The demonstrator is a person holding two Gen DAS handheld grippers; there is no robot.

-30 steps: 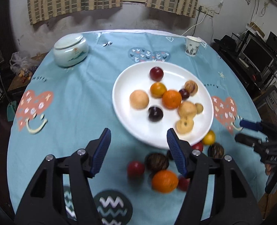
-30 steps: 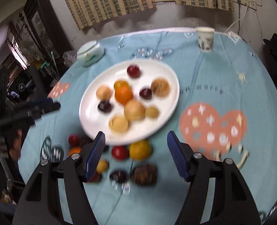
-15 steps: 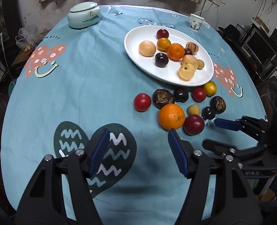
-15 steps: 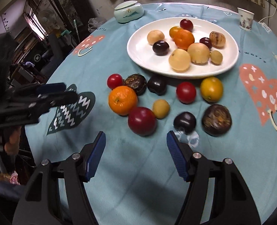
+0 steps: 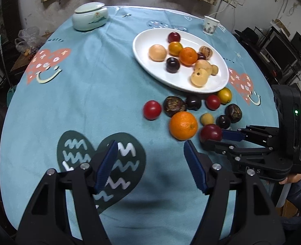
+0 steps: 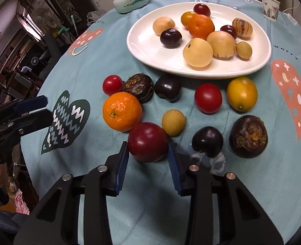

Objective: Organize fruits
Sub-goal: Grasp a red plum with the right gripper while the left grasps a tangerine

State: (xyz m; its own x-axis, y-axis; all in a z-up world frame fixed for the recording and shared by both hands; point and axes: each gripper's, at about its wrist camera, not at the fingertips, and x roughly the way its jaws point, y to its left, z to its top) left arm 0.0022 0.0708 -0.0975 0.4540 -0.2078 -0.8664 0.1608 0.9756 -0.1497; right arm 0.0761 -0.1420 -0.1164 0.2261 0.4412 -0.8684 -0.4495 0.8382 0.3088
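About ten fruits sit on the white plate (image 6: 142,47) at the upper centre, and ten more lie loose on the table (image 6: 85,65) just below it. The right tongs (image 6: 148,153) have just been closing on the dark red plum (image 6: 147,141) at lower centre and now clasp it, while the left tongs (image 5: 150,164) hang wide and empty.

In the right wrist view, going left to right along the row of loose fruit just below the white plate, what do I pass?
Small red tomato → brown rough-skinned fruit → glossy dark purple plum → larger red tomato → yellow-orange oval fruit.
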